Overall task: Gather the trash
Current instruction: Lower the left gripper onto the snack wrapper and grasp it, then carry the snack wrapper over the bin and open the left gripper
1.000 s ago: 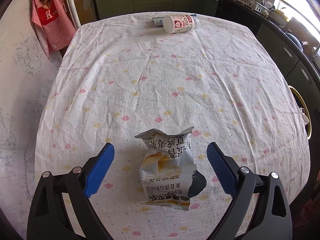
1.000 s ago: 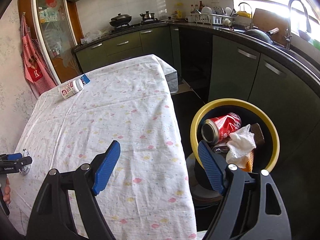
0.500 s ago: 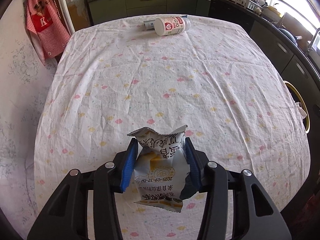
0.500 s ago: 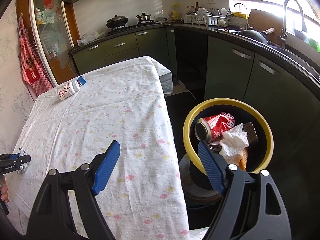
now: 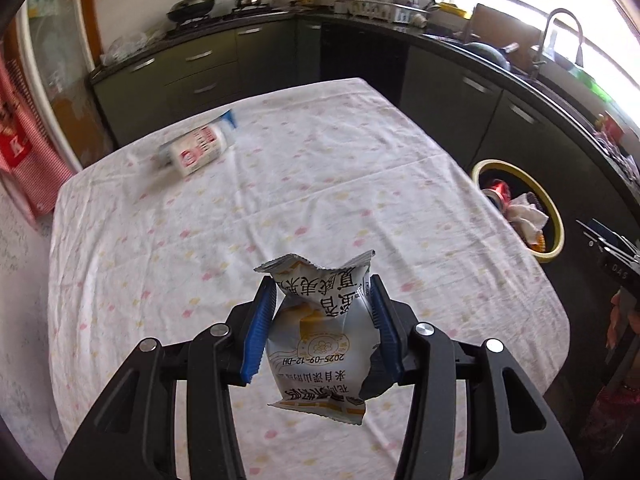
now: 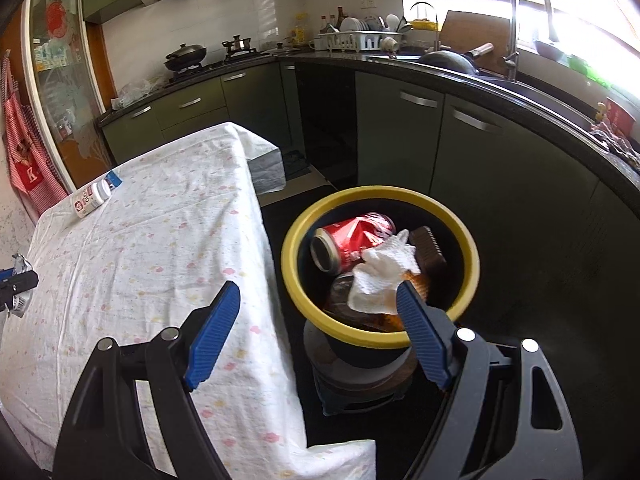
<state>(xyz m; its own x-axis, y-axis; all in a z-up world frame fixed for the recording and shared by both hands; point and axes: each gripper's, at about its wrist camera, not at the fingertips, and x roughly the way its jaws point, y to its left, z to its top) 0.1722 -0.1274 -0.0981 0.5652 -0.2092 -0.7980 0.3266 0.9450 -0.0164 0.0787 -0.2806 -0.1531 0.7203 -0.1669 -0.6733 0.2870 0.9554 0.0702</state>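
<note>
The left gripper [image 5: 322, 320] clamped the crinkled white foil snack wrapper [image 5: 320, 344]; the right gripper [image 6: 320, 332] gaped empty; the yellow-rimmed black bin [image 6: 472, 264], centre right, held a can; the white plastic bottle [image 5: 198, 150], upper left, remained uncollected.

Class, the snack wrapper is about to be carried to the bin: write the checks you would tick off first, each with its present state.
1. Left tool clamps the snack wrapper on both sides: ok.
2. Wrapper clear of the tablecloth: ok, it hangs free.
3. Yellow-rimmed bin open on top: ok.
4. Room left in the bin: ok, though a red can and a crumpled tissue already lie inside.
5. Right tool empty and open: ok.
6. Right tool out of the drop path: not ok, it hovers by the bin.
</note>
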